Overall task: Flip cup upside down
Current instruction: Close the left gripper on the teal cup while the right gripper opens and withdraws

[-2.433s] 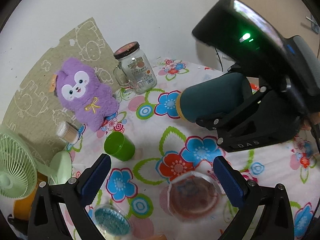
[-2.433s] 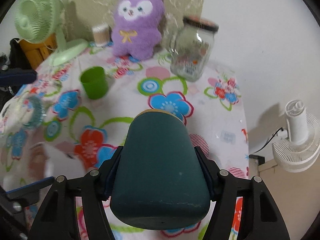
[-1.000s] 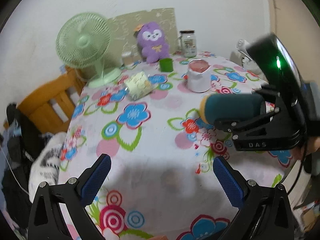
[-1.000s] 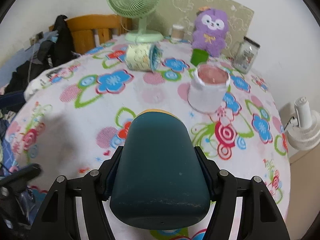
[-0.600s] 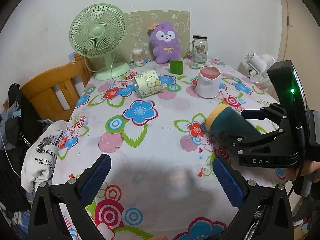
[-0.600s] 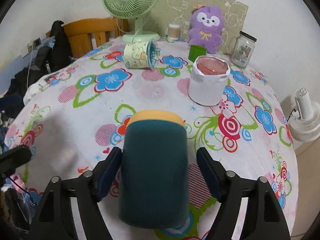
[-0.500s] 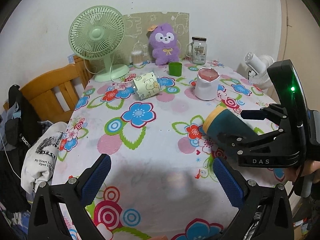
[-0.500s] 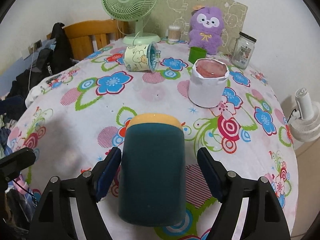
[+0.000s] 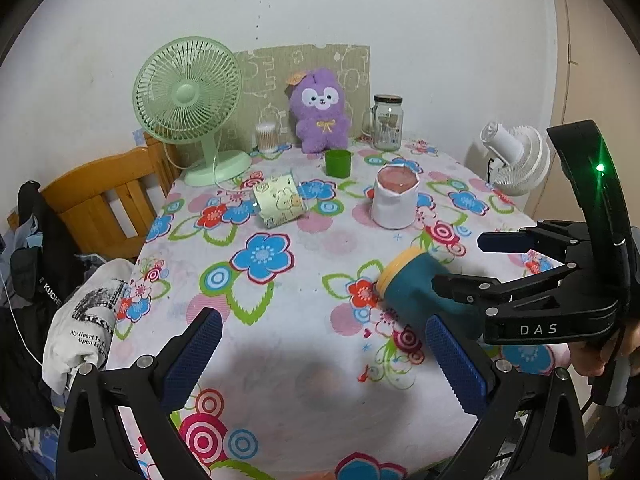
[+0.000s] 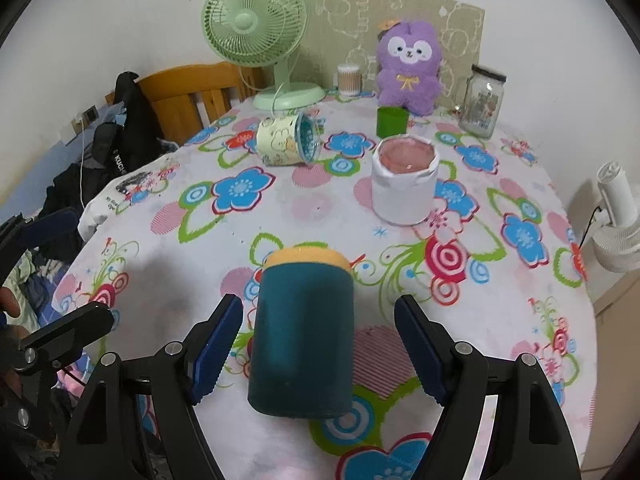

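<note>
A dark teal cup (image 10: 302, 338) with a yellow-orange rim lies on its side on the flowered tablecloth (image 10: 248, 240), rim pointing away from me. My right gripper (image 10: 316, 344) is open, its blue pads either side of the cup and clear of it. In the left wrist view the cup (image 9: 416, 298) lies at right under the right gripper's fingers (image 9: 504, 241). My left gripper (image 9: 320, 356) is open and empty above the table's near edge.
A white-wrapped pink cup (image 10: 404, 180), a tipped cartoon cup (image 10: 286, 140), a small green cup (image 10: 392, 121), a glass jar (image 10: 482, 101), a purple plush (image 10: 408, 66) and a green fan (image 10: 260, 24) stand further back. A wooden chair (image 10: 188, 92) with clothes is at left.
My right gripper has opened wider and let go of the teal cup, which now lies on the cloth. Both grippers pulled back toward the near edge.
</note>
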Action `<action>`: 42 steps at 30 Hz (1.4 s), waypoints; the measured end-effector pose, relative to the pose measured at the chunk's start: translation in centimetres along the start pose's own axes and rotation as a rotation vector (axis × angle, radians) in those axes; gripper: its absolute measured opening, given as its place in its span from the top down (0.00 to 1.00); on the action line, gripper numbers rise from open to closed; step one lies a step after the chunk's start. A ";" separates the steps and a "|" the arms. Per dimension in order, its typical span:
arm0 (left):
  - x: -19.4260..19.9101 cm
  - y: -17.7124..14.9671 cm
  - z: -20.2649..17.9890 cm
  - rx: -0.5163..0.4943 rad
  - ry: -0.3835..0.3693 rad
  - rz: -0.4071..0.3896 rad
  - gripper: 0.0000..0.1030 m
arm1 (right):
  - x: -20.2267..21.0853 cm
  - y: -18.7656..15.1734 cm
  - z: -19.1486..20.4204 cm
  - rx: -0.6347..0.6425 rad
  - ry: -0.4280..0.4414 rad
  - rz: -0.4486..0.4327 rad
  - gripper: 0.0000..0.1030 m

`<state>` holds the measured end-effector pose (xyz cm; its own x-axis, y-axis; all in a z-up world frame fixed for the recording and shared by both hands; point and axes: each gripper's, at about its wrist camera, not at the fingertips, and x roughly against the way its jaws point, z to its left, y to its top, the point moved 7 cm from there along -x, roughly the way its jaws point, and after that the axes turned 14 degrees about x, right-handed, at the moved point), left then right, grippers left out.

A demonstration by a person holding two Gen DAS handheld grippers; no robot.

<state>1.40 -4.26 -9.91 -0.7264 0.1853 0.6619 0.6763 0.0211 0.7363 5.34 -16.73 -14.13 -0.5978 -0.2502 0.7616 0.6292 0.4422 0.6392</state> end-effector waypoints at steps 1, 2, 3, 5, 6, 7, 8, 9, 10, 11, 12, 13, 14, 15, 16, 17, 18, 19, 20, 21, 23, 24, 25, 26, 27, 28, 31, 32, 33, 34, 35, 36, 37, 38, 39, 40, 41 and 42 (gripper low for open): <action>0.2 0.2 -0.2 0.000 0.000 -0.004 0.00 | 0.3 0.1 -0.2 -0.001 -0.003 -0.004 0.22; 0.4 0.4 -0.4 0.000 0.000 -0.011 0.00 | 0.6 0.2 -0.3 -0.003 -0.005 -0.007 0.22; 0.5 0.5 -0.7 -0.001 0.001 -0.015 0.00 | 0.9 0.3 -0.4 -0.002 -0.006 -0.012 0.22; 0.7 0.8 -1.0 -0.002 0.003 -0.023 0.00 | 1.6 0.6 -0.6 0.006 -0.014 -0.020 0.22; 0.9 1.1 -1.3 -0.003 0.002 -0.028 0.00 | 1.9 0.7 -0.7 0.009 -0.022 -0.023 0.22; 1.1 1.3 -1.5 -0.003 0.002 -0.036 0.00 | 2.3 0.9 -0.8 0.009 -0.029 -0.025 0.22; 1.4 1.6 -1.8 -0.005 0.001 -0.044 0.00 | 2.7 1.0 -0.9 0.010 -0.034 -0.027 0.22; 1.5 1.7 -2.0 -0.006 0.000 -0.048 0.00 | 3.2 1.2 -1.2 0.012 -0.043 -0.035 0.22; 1.6 2.0 -2.3 -0.008 -0.002 -0.054 0.00 | 3.7 1.4 -1.3 0.015 -0.052 -0.041 0.22; 1.7 2.1 -2.5 -0.009 -0.003 -0.058 0.00 | 4.2 1.5 -1.4 0.018 -0.064 -0.046 0.22; 1.8 2.3 -2.8 -0.008 -0.003 -0.063 0.00 | 4.7 1.6 -1.5 0.021 -0.076 -0.053 0.22; 1.9 2.4 -3.0 -0.007 -0.002 -0.065 0.00 | 5.2 1.7 -1.7 0.024 -0.083 -0.062 0.22; 1.9 2.6 -3.2 -0.004 -0.004 -0.066 0.00 | 5.7 1.8 -1.8 0.024 -0.086 -0.070 0.22; 1.9 2.7 -3.4 -0.002 -0.005 -0.065 0.00 | 6.1 1.9 -2.0 0.020 -0.088 -0.077 0.22; 1.9 2.8 -3.6 0.002 -0.006 -0.065 0.00 | 6.5 2.0 -2.1 0.019 -0.091 -0.084 0.22; 1.9 2.9 -4.0 0.006 -0.010 -0.067 0.00 | 6.9 2.0 -2.2 0.020 -0.095 -0.090 0.22; 2.0 3.0 -4.1 0.010 -0.011 -0.068 0.00 | 7.3 2.0 -2.4 0.022 -0.102 -0.095 0.22; 1.9 3.0 -4.4 0.015 -0.015 -0.067 0.00 | 7.6 2.0 -2.6 0.024 -0.109 -0.100 0.19; 1.9 3.0 -4.8 0.020 -0.021 -0.066 0.00 | 8.0 1.9 -2.8 0.024 -0.119 -0.106 0.16; 1.8 2.9 -5.1 0.023 -0.029 -0.064 0.00 | 8.4 1.9 -3.1 0.022 -0.133 -0.115 0.12; 1.6 2.7 -5.8 0.028 -0.036 -0.059 0.00 | 9.0 1.6 -3.7 0.018 -0.165 -0.130 0.11; 1.4 2.5 -6.2 0.028 -0.035 -0.055 0.00 | 9.4 1.3 -4.1 0.014 -0.177 -0.136 0.09; 1.3 2.4 -6.4 0.029 -0.035 -0.053 0.00 | 9.6 1.1 -4.5 0.007 -0.179 -0.140 0.08; 1.0 2.2 -6.7 0.032 -0.035 -0.048 0.00 | 9.7 0.8 -4.9 -0.003 -0.181 -0.144 0.07; 0.6 1.9 -7.2 0.037 -0.039 -0.039 0.00 | 9.9 0.5 -5.4 -0.012 -0.186 -0.145 0.07; 0.3 1.7 -7.5 0.037 -0.041 -0.031 0.00 | 10.0 0.2 -5.7 -0.017 -0.193 -0.144 0.07; -0.8 1.1 -8.3 0.031 -0.033 -0.013 0.00 | 10.3 -1.1 -7.5 -0.043 -0.233 -0.134 0.06; -1.2 0.9 -8.6 0.029 -0.032 -0.007 0.00 | 10.3 -1.4 -7.9 -0.052 -0.240 -0.133 0.06; -1.6 0.7 -8.9 0.027 -0.027 -0.001 0.00 | 10.4 -1.9 -8.6 -0.068 -0.247 -0.130 0.06; -2.0 0.5 -9.1 0.026 -0.023 0.006 0.00 | 10.5 -2.3 -9.1 -0.080 -0.252 -0.129 0.06; -2.5 0.2 -9.4 0.026 -0.024 0.021 0.00 | 10.6 -2.7 -9.6 -0.093 -0.255 -0.128 0.06; -3.0 0.0 -9.7 0.026 -0.026 0.034 0.00 | 10.6 -3.2 -10.1 -0.106 -0.258 -0.125 0.06; -3.4 -0.1 -9.9 0.026 -0.025 0.044 0.00 | 10.7 -3.6 -10.5 -0.115 -0.261 -0.121 0.06; -3.8 -0.2 -10.1 0.026 -0.019 0.048 0.00 | 10.7 -3.9 -10.9 -0.121 -0.264 -0.120 0.06; -4.3 -0.4 -10.3 0.027 -0.011 0.052 0.00 | 10.8 -4.3 -11.3 -0.130 -0.268 -0.119 0.06; -4.7 -0.5 -10.4 0.027 -0.003 0.055 0.00 | 10.8 -4.5 -11.6 -0.137 -0.268 -0.117 0.06; -5.3 -0.7 -10.5 0.026 0.010 0.065 0.00 | 10.8 -4.8 -11.8 -0.140 -0.269 -0.116 0.06; -5.8 -0.9 -10.5 0.028 0.021 0.076 0.00 | 10.8 -5.1 -12.0 -0.147 -0.271 -0.114 0.06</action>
<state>3.72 -15.66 -12.97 -0.6749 0.1668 0.7188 0.7326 0.0351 0.6797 1.61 -32.06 -7.86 -0.7664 -0.0436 0.6408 0.6039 0.2909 0.7421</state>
